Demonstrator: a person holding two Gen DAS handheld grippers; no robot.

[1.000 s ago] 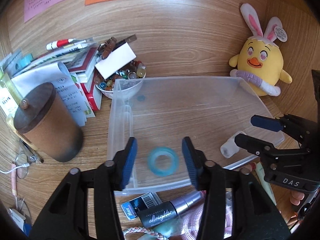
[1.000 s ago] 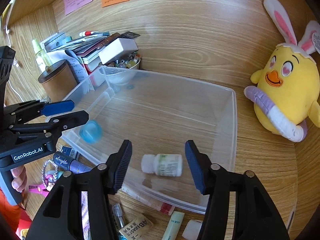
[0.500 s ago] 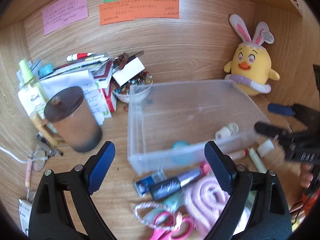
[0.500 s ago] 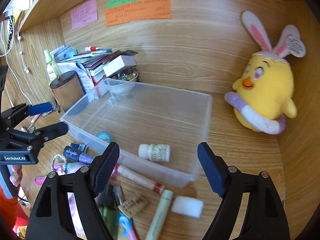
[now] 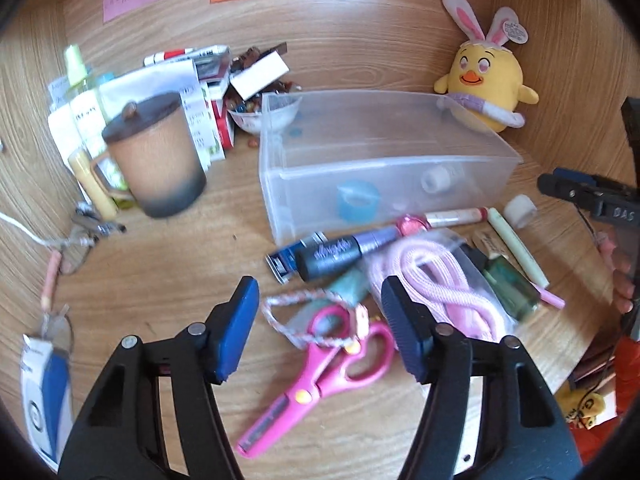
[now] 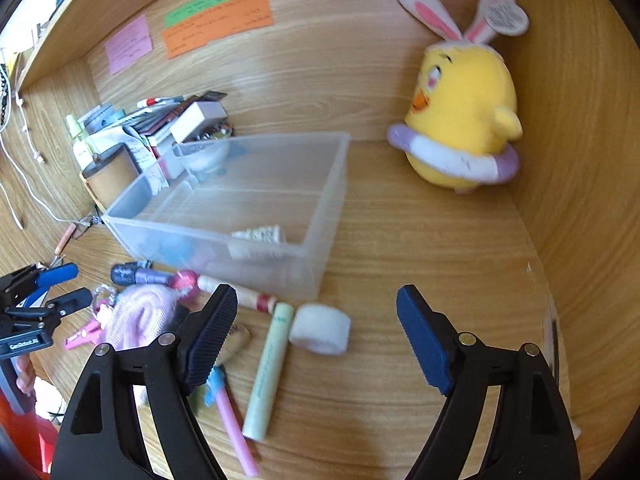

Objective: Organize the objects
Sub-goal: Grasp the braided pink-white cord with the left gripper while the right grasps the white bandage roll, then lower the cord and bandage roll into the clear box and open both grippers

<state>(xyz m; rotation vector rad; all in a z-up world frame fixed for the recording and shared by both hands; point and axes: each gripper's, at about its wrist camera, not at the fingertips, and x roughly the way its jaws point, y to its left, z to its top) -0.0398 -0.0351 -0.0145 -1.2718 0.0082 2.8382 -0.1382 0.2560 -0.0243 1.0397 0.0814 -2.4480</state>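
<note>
pink scissors (image 5: 320, 364), seemingly yellow chick (image 5: 486, 84)

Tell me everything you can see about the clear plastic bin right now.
The clear plastic bin is a translucent rectangular tub, open-topped and upright on the wooden desk, near the back wall. Inside lie a blue tape roll and a small white bottle on its side. A small bowl of beads stands at its far left corner, the yellow plush chick beyond its far right corner. Loose items crowd its near wall; neither gripper touches it.

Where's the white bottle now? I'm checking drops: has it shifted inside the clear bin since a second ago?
No. The white bottle lies near the clear bin's front wall, as before.
</note>
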